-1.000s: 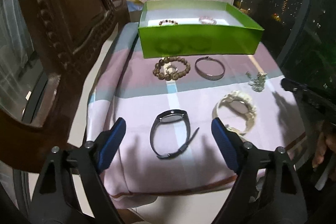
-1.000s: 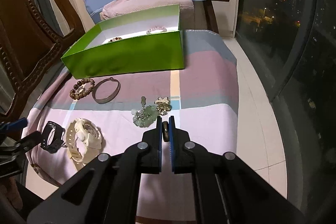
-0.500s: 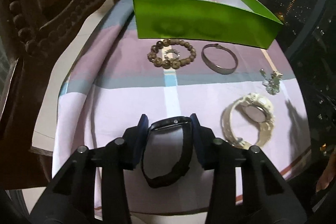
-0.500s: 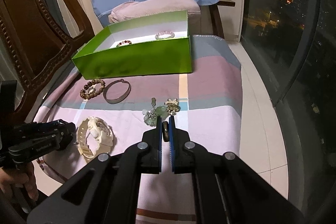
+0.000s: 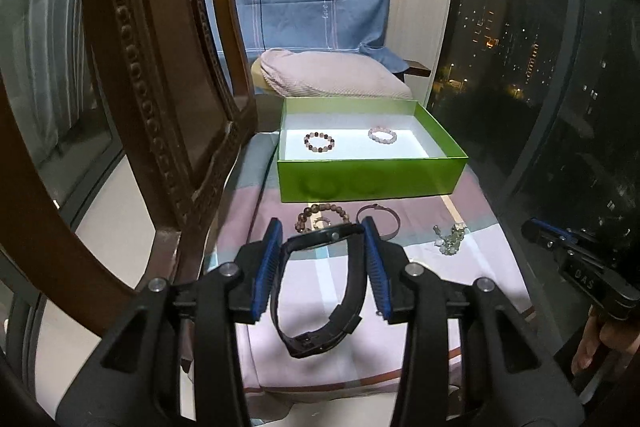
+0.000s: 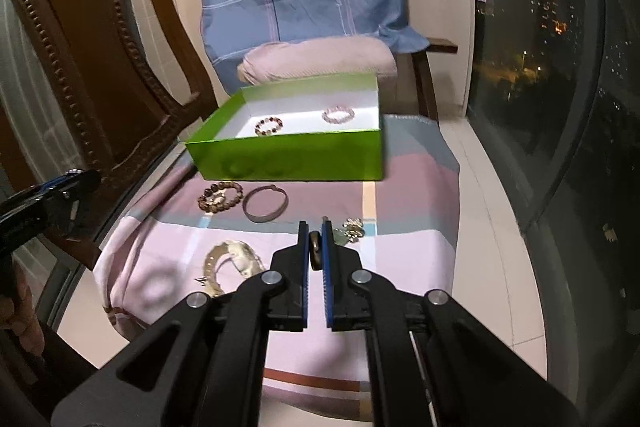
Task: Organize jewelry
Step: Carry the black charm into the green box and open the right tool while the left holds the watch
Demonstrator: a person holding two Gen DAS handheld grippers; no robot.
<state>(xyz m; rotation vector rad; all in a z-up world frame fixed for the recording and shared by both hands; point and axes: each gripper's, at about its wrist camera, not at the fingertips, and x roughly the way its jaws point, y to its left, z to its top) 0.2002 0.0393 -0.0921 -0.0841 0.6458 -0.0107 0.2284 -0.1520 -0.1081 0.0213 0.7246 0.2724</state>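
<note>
Setting: night window, striped cloth (image 5: 472,259) over the table.
Black watch (image 5: 320,291): off the cloth now, lifted clear, a second ago it lay flat.
Left gripper (image 5: 320,259): pads clamped on the watch's sides, having closed from wide.
Right gripper (image 6: 316,255): pinched on a small ring-like piece, unchanged.
Green box (image 5: 372,179): ahead, two bead bracelets inside.
Meaning: pick-up done; carry to the box looks next.
Waiting: cream watch (image 6: 232,259), bangle (image 6: 266,203) on the cloth.

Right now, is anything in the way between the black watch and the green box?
Nothing blocks it. The left gripper holds the black watch up off the cloth. The green box is open-topped, and the wooden bead bracelet and metal bangle lie flat below that path.
</note>
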